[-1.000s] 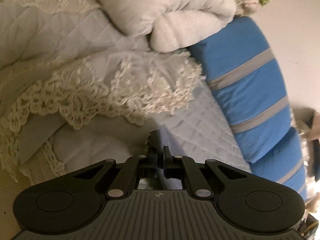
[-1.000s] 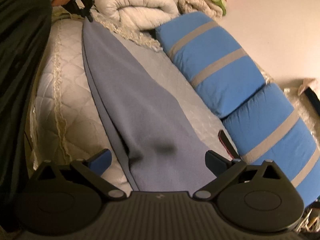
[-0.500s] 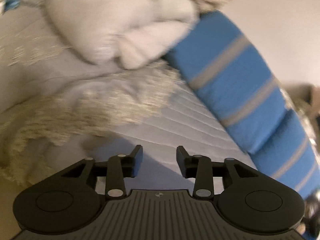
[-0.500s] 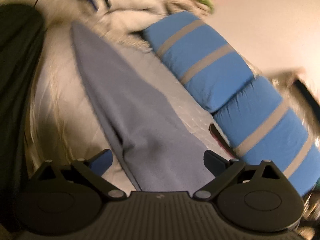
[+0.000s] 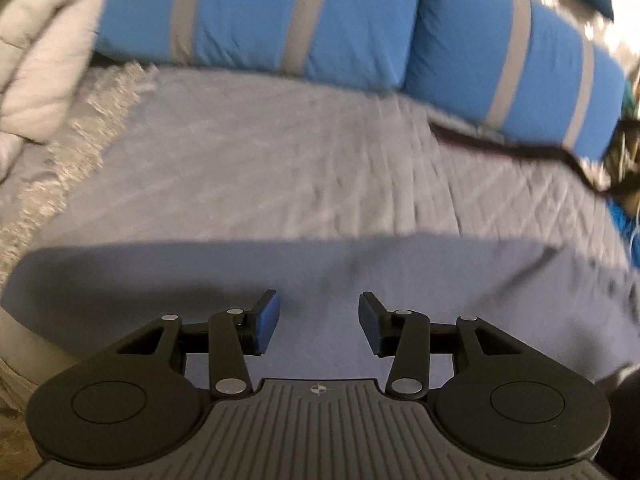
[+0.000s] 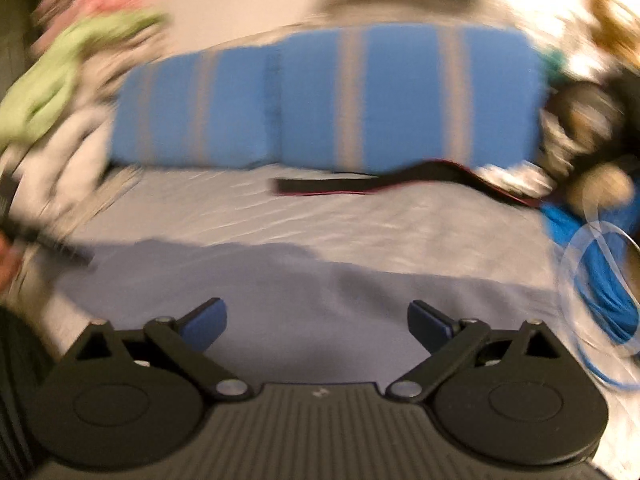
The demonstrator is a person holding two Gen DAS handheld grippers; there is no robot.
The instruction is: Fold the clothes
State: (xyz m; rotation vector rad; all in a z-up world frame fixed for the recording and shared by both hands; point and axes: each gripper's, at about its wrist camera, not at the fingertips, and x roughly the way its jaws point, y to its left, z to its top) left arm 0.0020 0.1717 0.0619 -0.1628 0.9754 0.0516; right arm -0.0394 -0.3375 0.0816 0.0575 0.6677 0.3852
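Right view blurred; green cloth point(image 6: 76, 64) & hand point(image 6: 8, 264) cut off.

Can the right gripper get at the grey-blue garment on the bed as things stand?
Probably yes. The grey-blue garment lies flat just ahead of the right gripper, whose jaws are closing slightly with nothing between them, and nothing sits on that near part.

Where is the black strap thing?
The black strap lies on the quilted bed cover, right up against the foot of the blue striped cushions. In the right wrist view it runs across the middle towards the right.
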